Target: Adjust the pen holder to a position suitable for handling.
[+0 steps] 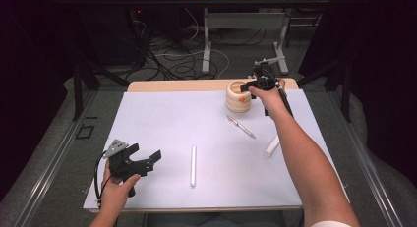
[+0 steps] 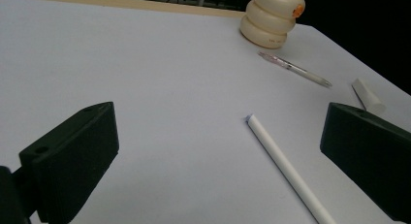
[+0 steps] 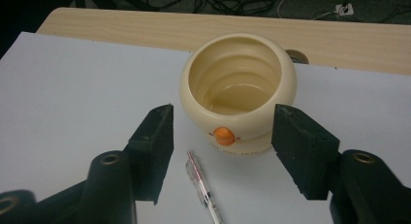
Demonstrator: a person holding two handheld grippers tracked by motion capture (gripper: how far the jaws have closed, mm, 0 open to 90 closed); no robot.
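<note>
Jaws of the right gripper stand apart, empty, held over the cream pot near the table's far edge; in the right gripper view the pot sits upright, mouth up, between the two jaws. Just nearer lies a pen, its long axis slanting from far-left to near-right. The left gripper hovers at the near-left, jaws also apart and empty. A white rod lies between, pointing away from the person. A white block lies near the right forearm.
</note>
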